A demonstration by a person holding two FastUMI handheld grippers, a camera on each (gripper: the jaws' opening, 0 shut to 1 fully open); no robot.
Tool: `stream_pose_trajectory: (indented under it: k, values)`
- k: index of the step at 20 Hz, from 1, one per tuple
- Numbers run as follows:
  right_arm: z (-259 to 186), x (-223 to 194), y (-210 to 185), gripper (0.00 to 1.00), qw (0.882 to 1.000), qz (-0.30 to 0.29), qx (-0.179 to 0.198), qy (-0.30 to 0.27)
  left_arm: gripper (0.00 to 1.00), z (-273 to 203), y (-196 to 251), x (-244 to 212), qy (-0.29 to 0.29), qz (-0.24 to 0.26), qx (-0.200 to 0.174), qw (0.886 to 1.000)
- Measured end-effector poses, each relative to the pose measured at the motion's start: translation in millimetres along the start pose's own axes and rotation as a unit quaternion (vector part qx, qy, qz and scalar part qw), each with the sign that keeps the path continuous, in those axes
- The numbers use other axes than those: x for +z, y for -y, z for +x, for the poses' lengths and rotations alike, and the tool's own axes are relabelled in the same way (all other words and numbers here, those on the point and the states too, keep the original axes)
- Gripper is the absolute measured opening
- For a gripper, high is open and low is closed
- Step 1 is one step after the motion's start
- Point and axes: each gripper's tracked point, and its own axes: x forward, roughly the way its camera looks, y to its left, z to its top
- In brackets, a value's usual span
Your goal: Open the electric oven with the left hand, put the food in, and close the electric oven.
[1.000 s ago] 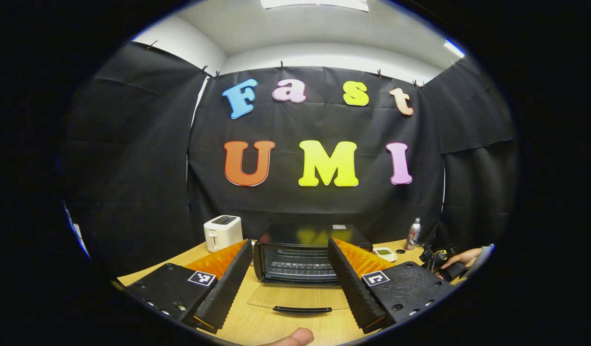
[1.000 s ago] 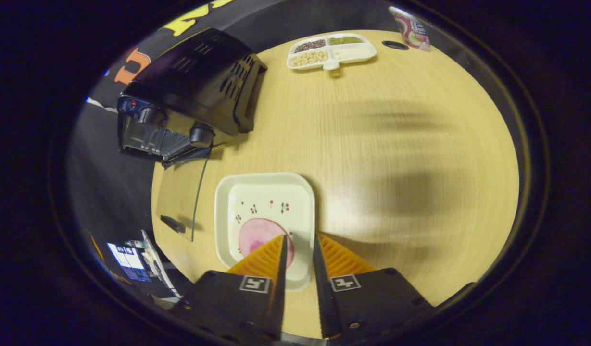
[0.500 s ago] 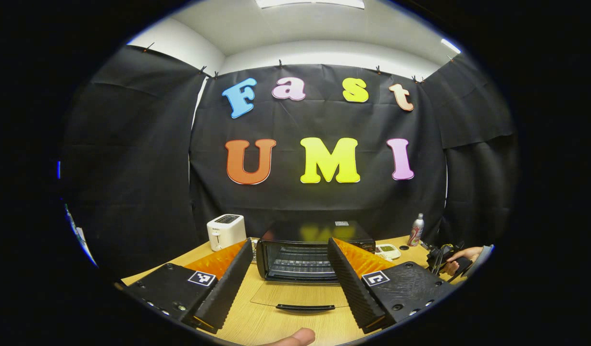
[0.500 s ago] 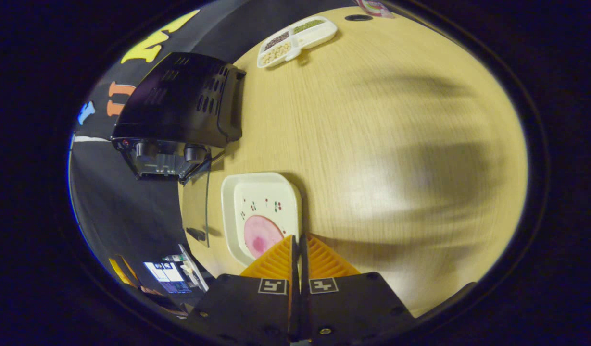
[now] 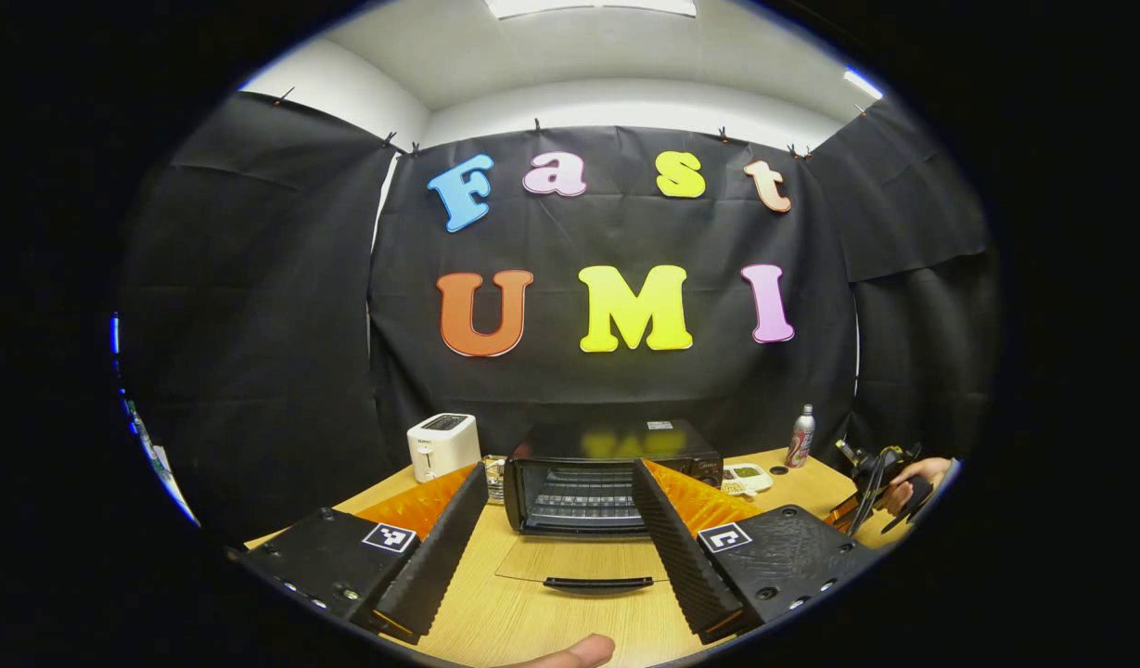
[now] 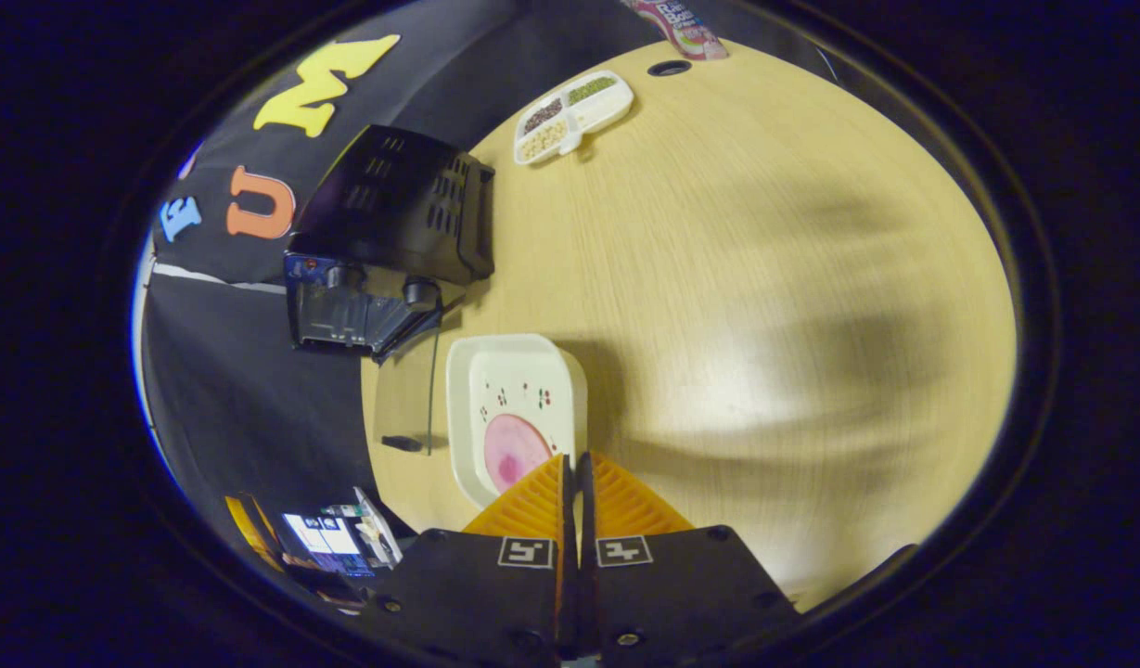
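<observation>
Right gripper view shows the right gripper [image 6: 572, 464] clenched on the plate [image 6: 514, 408] rim to carry the food, while the left gripper [image 5: 560, 520] hangs released before the open oven [image 5: 611, 473].

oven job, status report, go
Left gripper open, facing oven, door down. Right gripper shut on plate rim, ham aboard. Nothing blocking the oven mouth.

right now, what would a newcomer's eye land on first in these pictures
The black electric oven at the back of the wooden table, its glass door dropped flat toward the open left tongs. Beside it lies a white square plate with a pink slice of food; the right tongs are shut at the plate's near edge.
</observation>
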Motion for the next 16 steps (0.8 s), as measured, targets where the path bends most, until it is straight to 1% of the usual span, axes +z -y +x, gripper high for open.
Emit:
stream_pose_trajectory:
  k: [1,2,3,4,6,7,11,12,15,16]
  values:
    - [-7.4,-8.1,-5.8,0.01,1.0,-0.003,0.005,0.002,0.95,-3.7,-2.1,1.2,0.003,-0.003,0.0,1.0]
    - [-12.2,-12.9,-12.4,0.0,1.0,-0.007,0.009,0.005,0.95,-6.7,-3.6,1.1,0.004,-0.005,-0.002,1.0]
    - [-16.3,-17.1,-20.3,0.04,1.0,-0.012,0.013,0.009,0.94,-10.1,-6.9,0.3,0.004,-0.006,-0.004,1.0]
    - [-18.8,-19.0,-29.8,0.0,1.0,-0.016,0.015,0.018,0.94,-13.6,-12.7,-0.3,0.004,-0.006,-0.002,1.0]
    - [-16.1,-26.5,-47.3,0.0,0.999,-0.021,0.019,0.023,0.95,-21.4,-23.8,-1.6,0.004,-0.006,0.004,1.0]
    - [-13.7,-33.5,-57.0,0.04,0.999,-0.022,0.024,0.02,0.94,-25.2,-29.1,-1.4,0.003,-0.007,0.006,1.0]
    - [12.1,-55.5,-96.0,0.04,0.999,-0.024,0.037,0.008,0.94,-35.9,-51.9,1.3,0.007,-0.005,0.017,1.0]
    - [21.6,-59.2,-105.9,0.0,0.999,-0.026,0.039,0.006,0.95,-40.8,-56.6,1.4,0.007,-0.004,0.018,1.0]
    - [47.8,-71.0,-134.5,0.01,0.999,-0.024,0.045,-0.002,0.95,-48.7,-69.6,2.0,0.009,0.002,0.024,1.0]
    - [57.9,-72.6,-142.8,0.04,0.999,-0.022,0.045,-0.001,0.94,-51.9,-73.8,2.8,0.01,0.004,0.027,1.0]
